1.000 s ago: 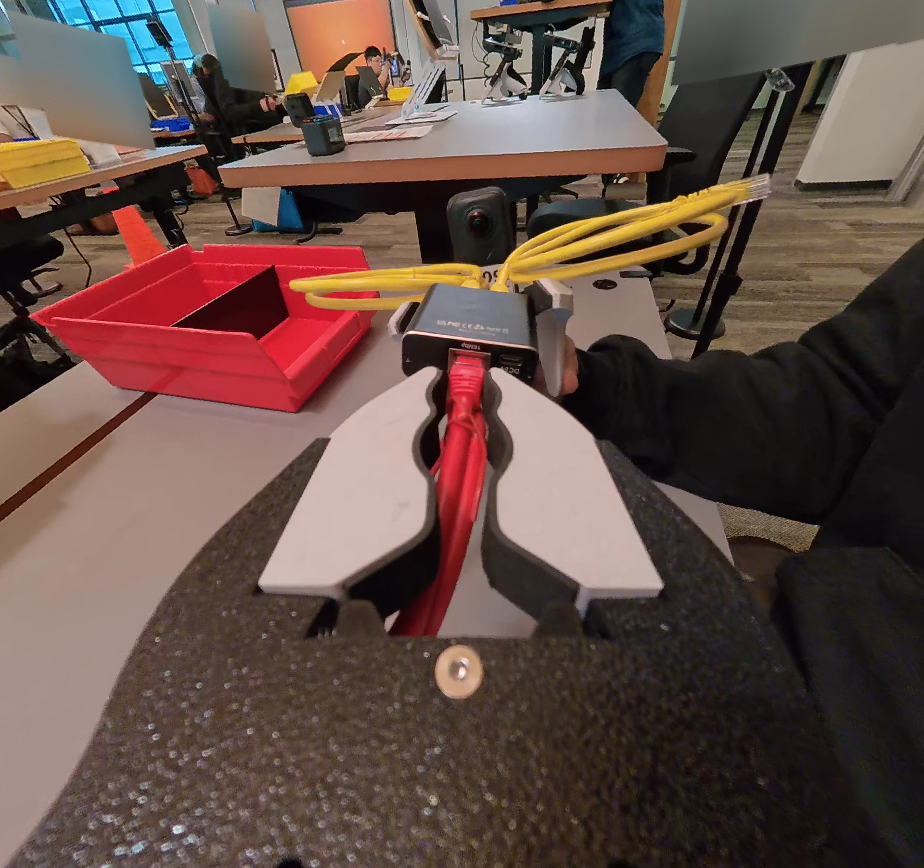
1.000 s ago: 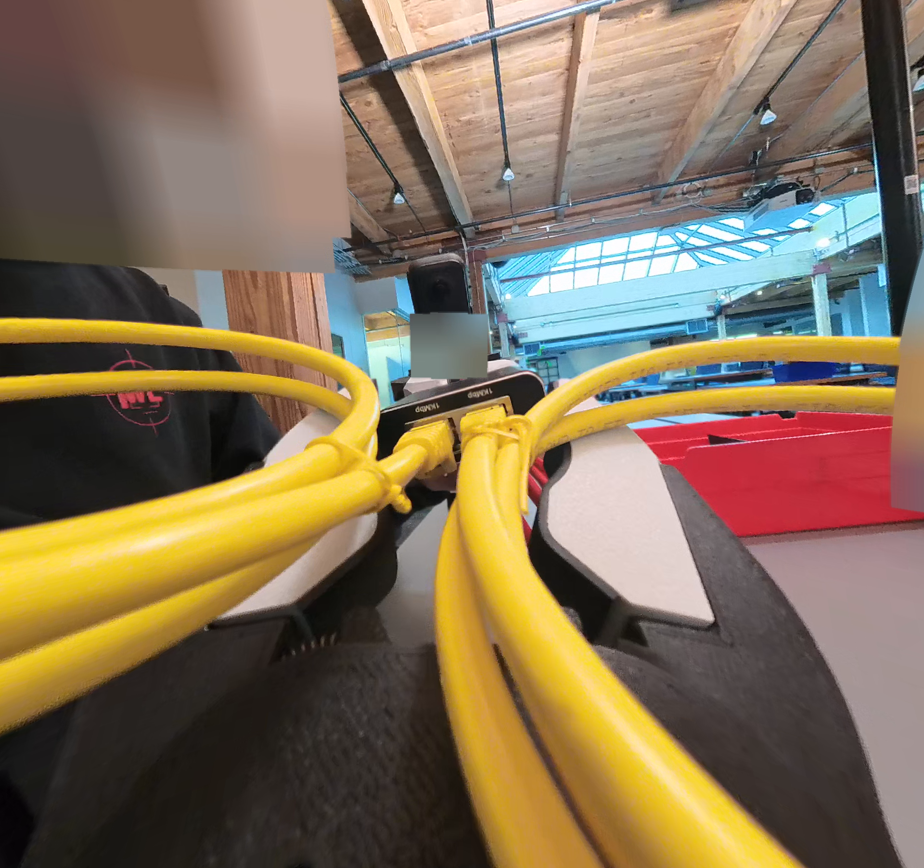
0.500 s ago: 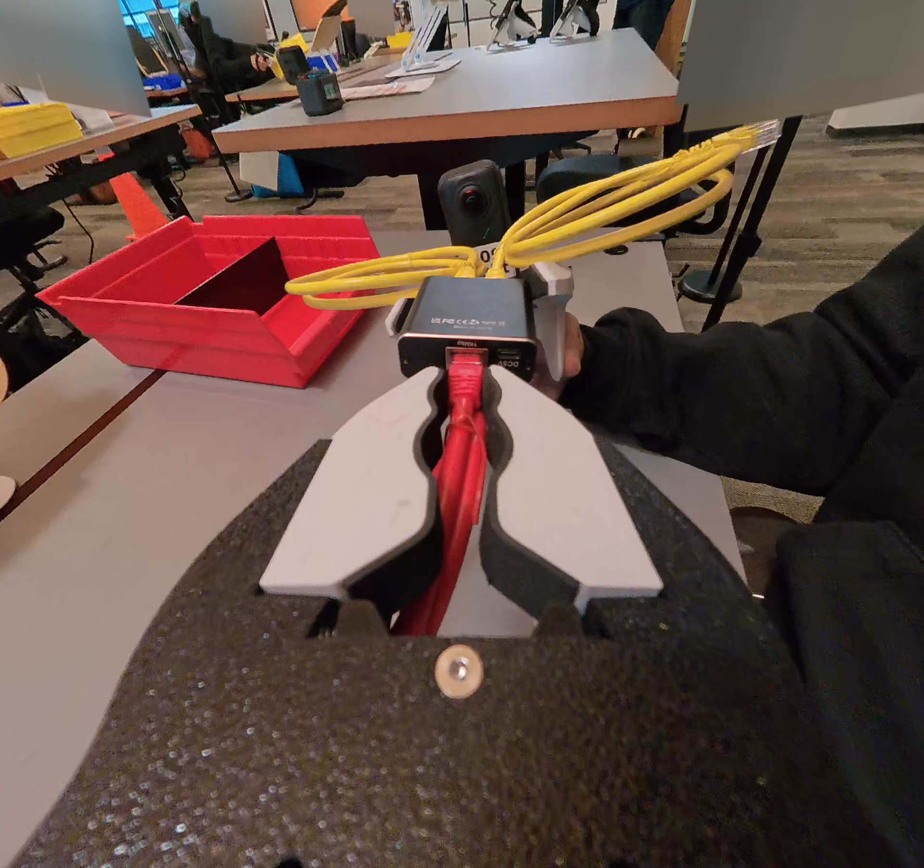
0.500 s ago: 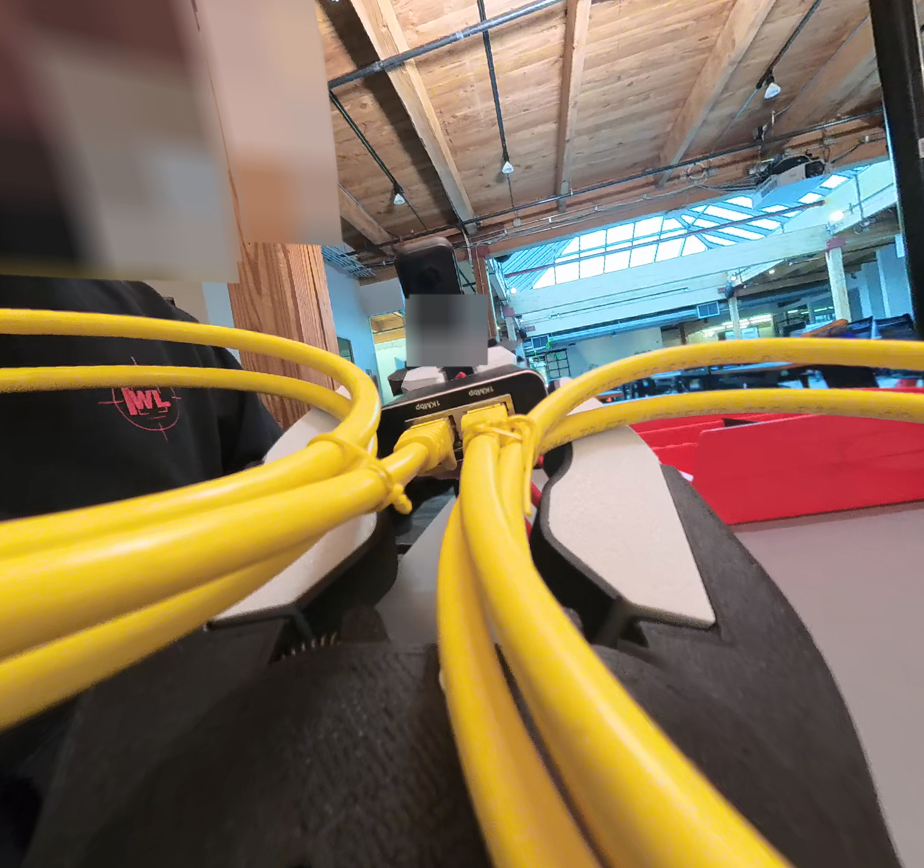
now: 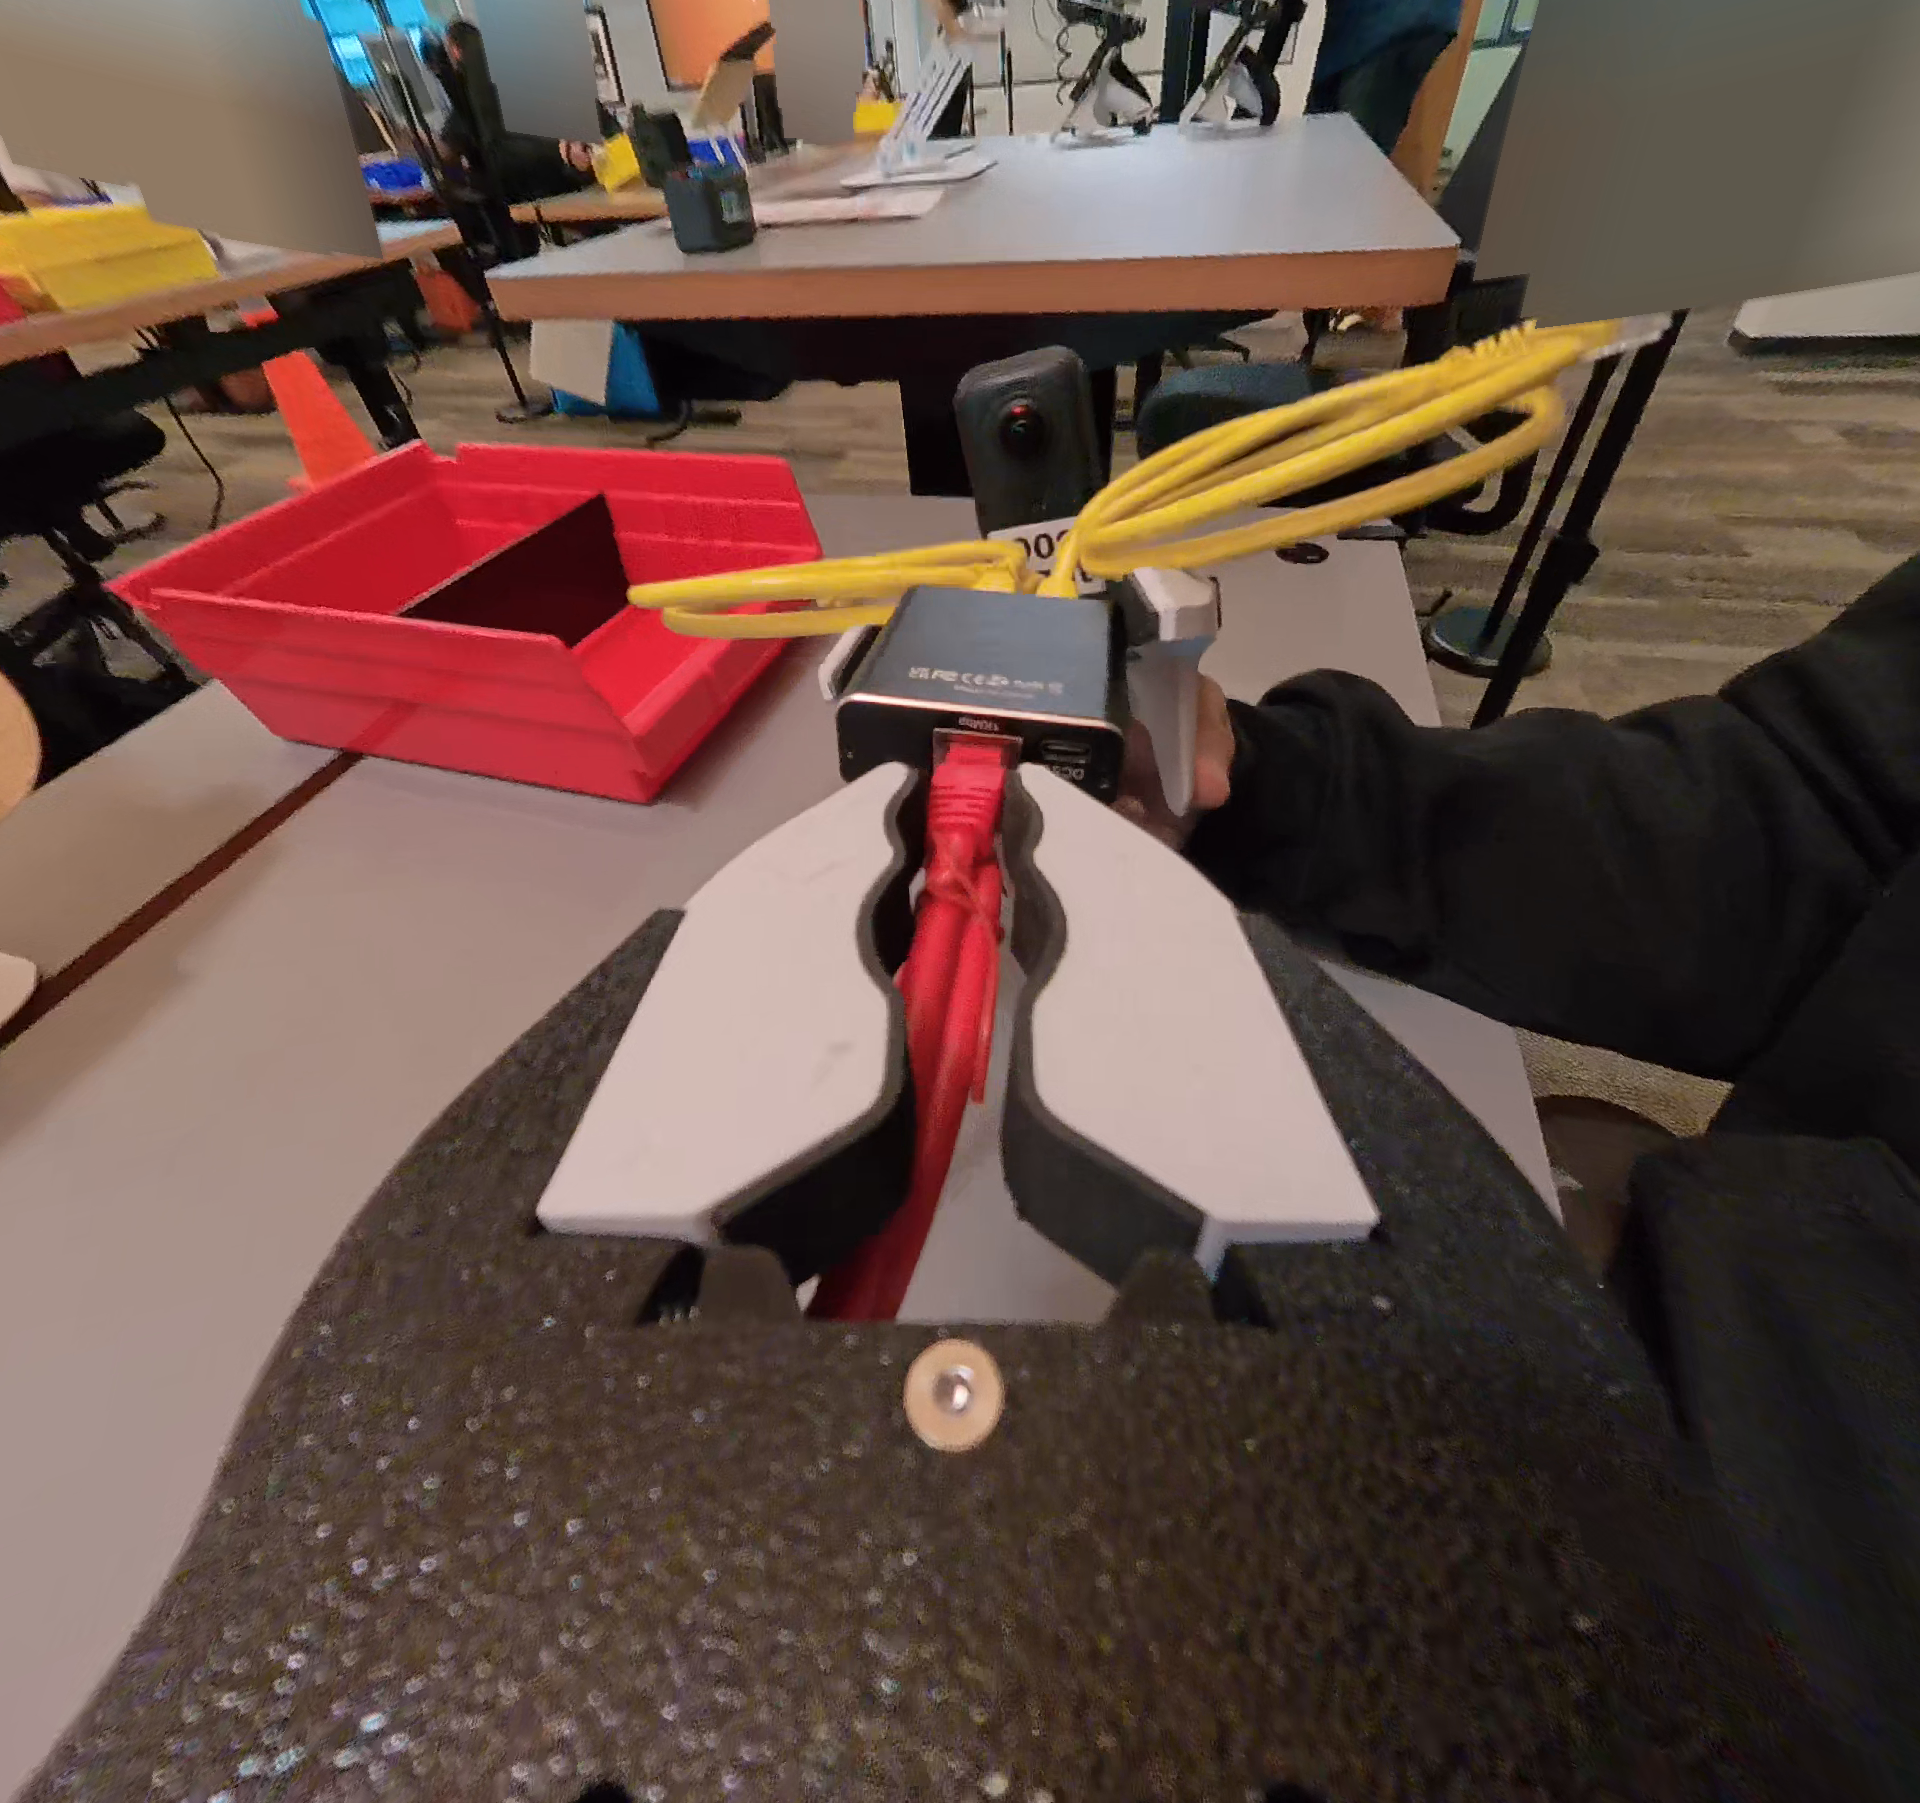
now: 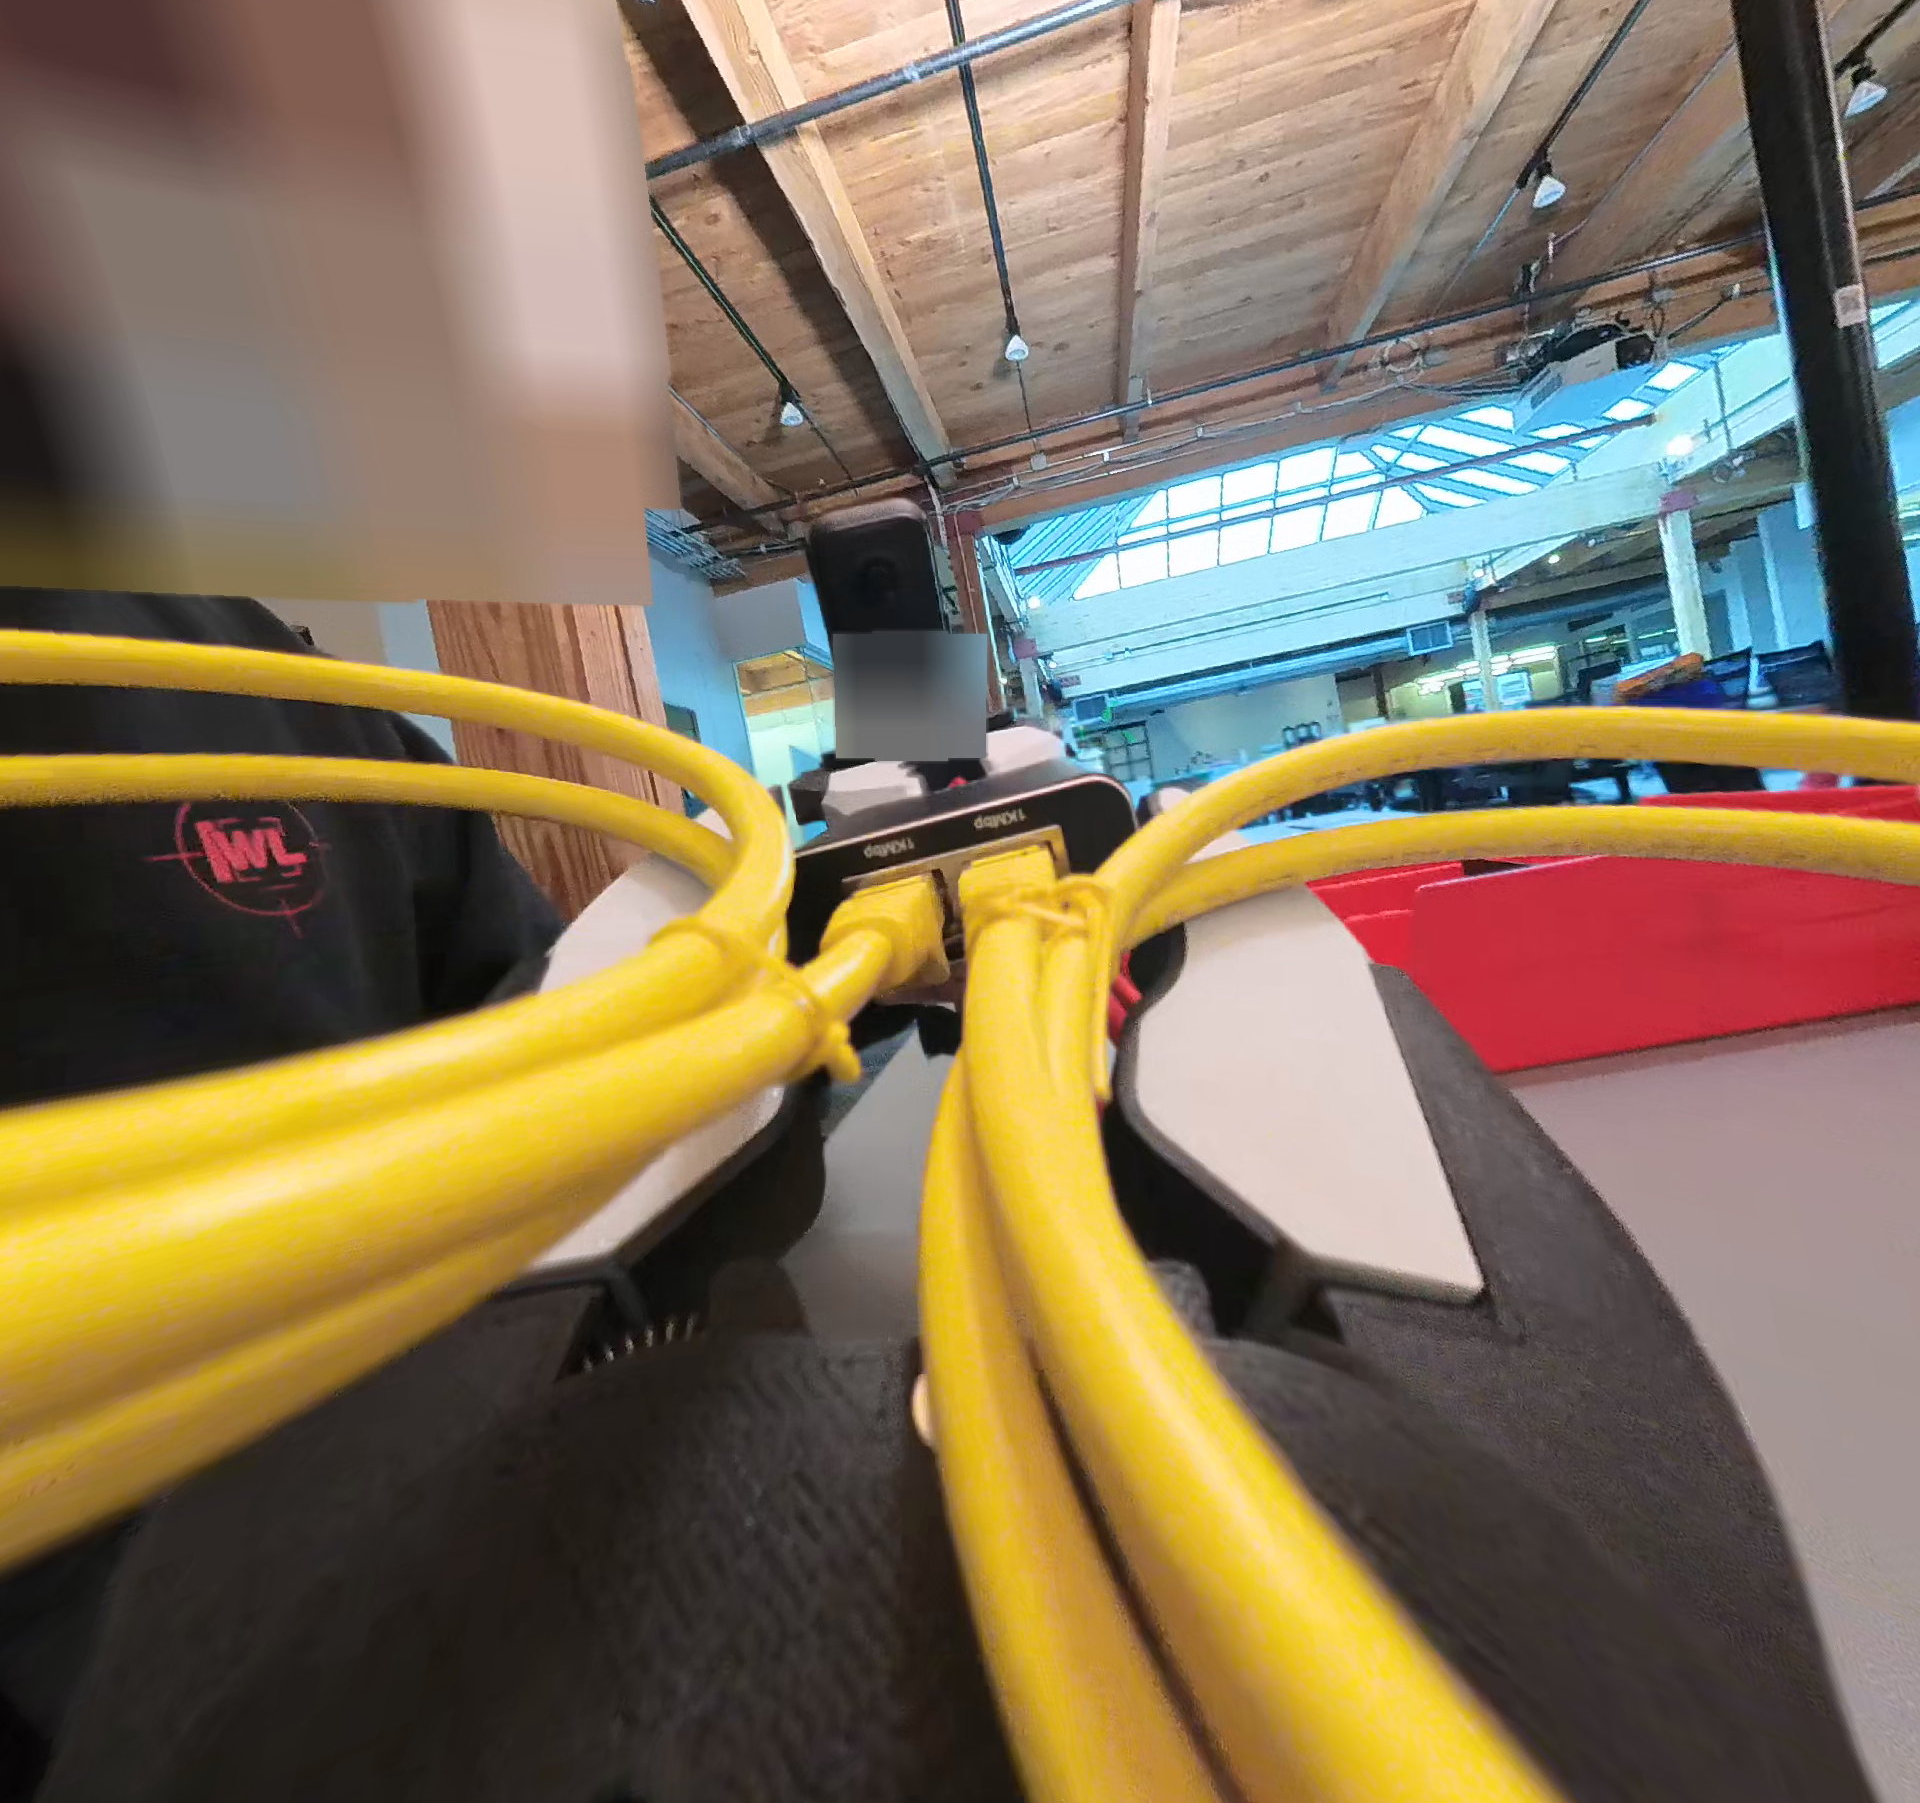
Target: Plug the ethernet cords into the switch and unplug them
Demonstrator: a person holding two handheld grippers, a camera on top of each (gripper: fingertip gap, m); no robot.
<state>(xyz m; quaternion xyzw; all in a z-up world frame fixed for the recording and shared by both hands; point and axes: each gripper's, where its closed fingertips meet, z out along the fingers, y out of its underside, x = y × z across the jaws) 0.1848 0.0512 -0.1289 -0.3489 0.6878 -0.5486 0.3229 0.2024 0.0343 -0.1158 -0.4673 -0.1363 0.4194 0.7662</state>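
We see the grey counter (image 5: pixel 436 932) spreading beneath both tools, with a red bin (image 5: pixel 457 631) ahead and to the left of the left hand-held gripper (image 5: pixel 961 818). That gripper's fingers (image 5: pixel 790 984) are closed most of the way around a red cord (image 5: pixel 951 1005), whose plug sits in the near face of the small black switch (image 5: pixel 987 683) just ahead of its tips. The right hand-held gripper (image 6: pixel 961 1015) clamps the switch from its sides, holding it above the counter. Two yellow cords (image 6: pixel 623 1026) are plugged side by side into the face of the switch nearest that gripper and loop back over it.
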